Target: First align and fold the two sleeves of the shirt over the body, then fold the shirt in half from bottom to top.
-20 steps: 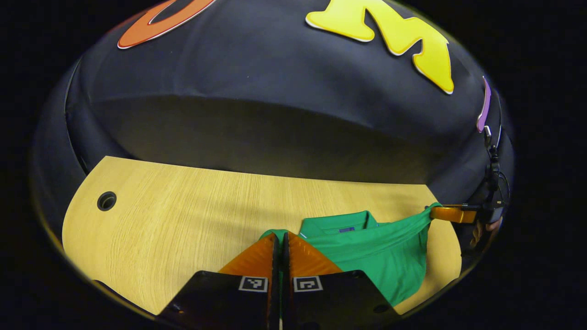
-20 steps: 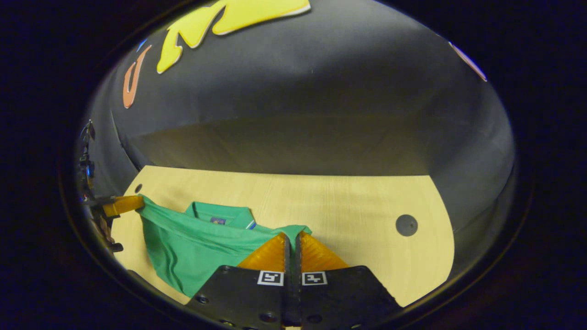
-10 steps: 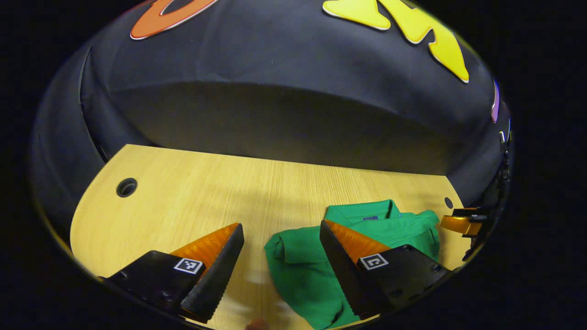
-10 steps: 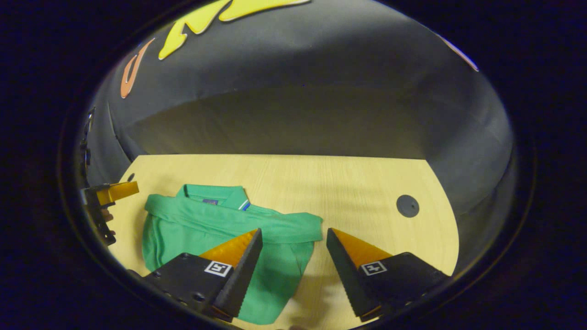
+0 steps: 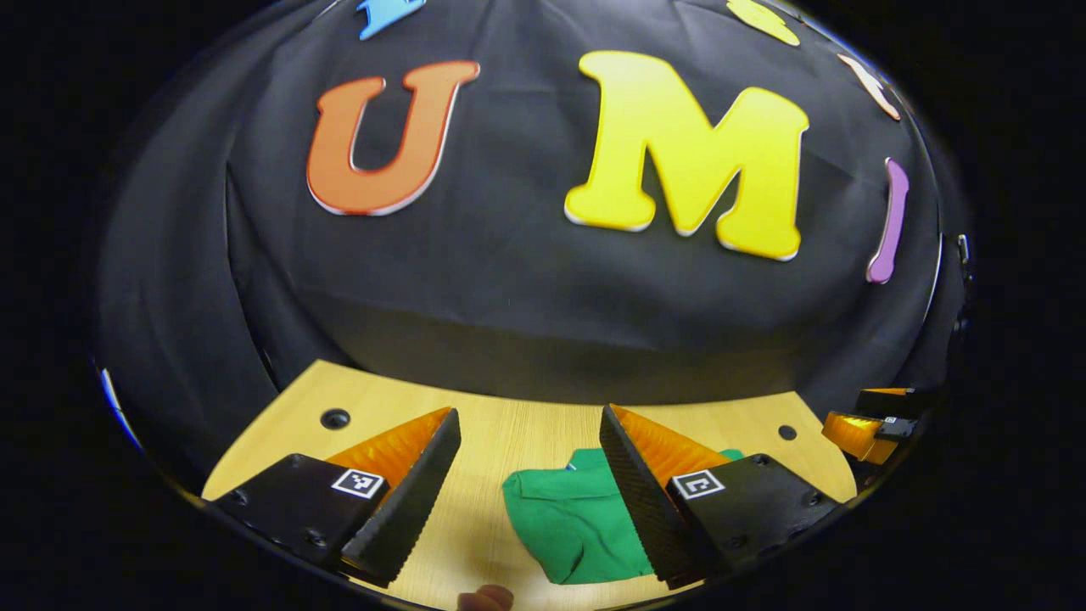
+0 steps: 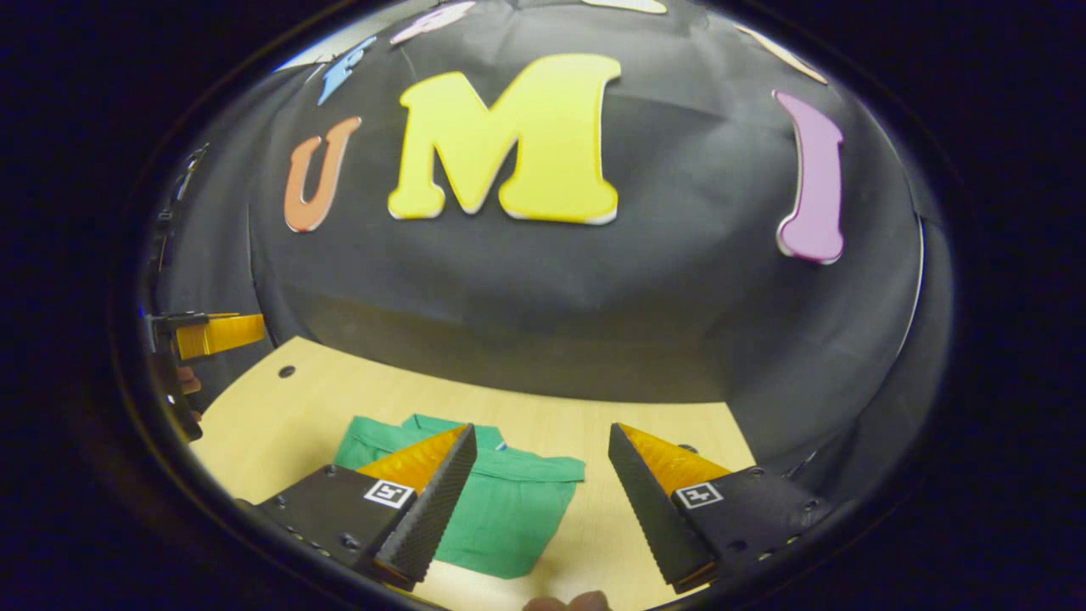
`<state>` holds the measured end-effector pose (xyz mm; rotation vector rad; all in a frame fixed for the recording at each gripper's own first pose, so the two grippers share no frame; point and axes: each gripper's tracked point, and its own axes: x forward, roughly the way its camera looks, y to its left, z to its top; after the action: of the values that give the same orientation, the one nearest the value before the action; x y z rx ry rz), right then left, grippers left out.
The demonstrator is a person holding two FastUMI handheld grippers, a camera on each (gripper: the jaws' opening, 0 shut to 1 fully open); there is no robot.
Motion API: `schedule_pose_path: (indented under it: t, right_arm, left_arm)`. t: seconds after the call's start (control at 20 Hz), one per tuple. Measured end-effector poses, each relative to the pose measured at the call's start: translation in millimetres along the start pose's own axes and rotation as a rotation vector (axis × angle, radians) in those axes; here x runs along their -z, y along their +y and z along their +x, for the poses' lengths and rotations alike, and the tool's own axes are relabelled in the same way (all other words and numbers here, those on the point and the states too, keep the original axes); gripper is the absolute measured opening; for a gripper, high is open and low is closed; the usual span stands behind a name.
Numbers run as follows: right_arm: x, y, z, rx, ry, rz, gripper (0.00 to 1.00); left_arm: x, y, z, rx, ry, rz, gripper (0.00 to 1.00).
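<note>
Now the green shirt point(image 5: 568, 518) lies folded on the wooden table point(image 5: 509, 424), at the bottom middle of both views. In the left gripper view, we see it low, reaching under the right finger. In the right gripper view, it point(image 6: 509, 509) lies under the left finger. So it sits between our left gripper point(image 5: 530, 501) and right gripper point(image 6: 539, 501), about as near to each. Both are wide open and hold nothing. We think the folding looks done

Dim, sharp, edges fisheye-bent
</note>
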<state>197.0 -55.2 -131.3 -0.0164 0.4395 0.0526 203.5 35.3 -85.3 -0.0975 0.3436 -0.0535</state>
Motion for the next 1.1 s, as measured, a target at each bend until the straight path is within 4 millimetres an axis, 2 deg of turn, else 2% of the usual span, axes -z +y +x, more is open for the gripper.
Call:
schedule_pose_path:
  t: [0.15, 0.25, 0.35, 0.55, 0.7, 0.8, 0.9, 1.1]
  right_arm:
    - [-26.2, 5.7, -64.5, 0.018, -0.094, 0.013, 0.97]
    - [-37.3, 9.7, -103.7, 0.021, -0.147, 0.030, 0.96]
    - [-42.5, 6.3, -133.5, 0.041, -0.192, 0.015, 0.97]
    - [-42.3, 15.5, -195.7, 0.053, -0.242, 0.002, 0.96]
    - [-36.1, 19.0, -219.7, 0.070, -0.268, -0.007, 0.96]
    - [-29.4, 21.1, -229.4, 0.079, -0.268, 0.004, 0.96]
    - [-28.3, 23.9, -237.8, 0.076, -0.274, 0.021, 0.96]
    - [-30.0, 16.6, -243.2, 0.094, -0.289, 0.045, 0.97]
  left_arm:
    - [-36.7, -11.8, -58.3, 0.005, -0.079, 0.033, 1.00]
    - [-53.3, -21.3, -101.2, 0.010, -0.120, 0.021, 1.00]
    - [-59.9, -28.5, -138.2, -0.003, -0.148, 0.043, 1.00]
    - [-55.0, -51.7, -189.3, 0.007, -0.167, 0.076, 1.00]
    - [-56.9, -62.9, -213.3, 0.013, -0.198, 0.068, 1.00]
    - [-54.7, -77.0, -224.5, 0.036, -0.206, 0.083, 1.00]
    - [-55.6, -85.8, -227.2, 0.051, -0.216, 0.106, 1.00]
    - [-57.5, -88.0, -233.3, 0.051, -0.229, 0.101, 1.00]
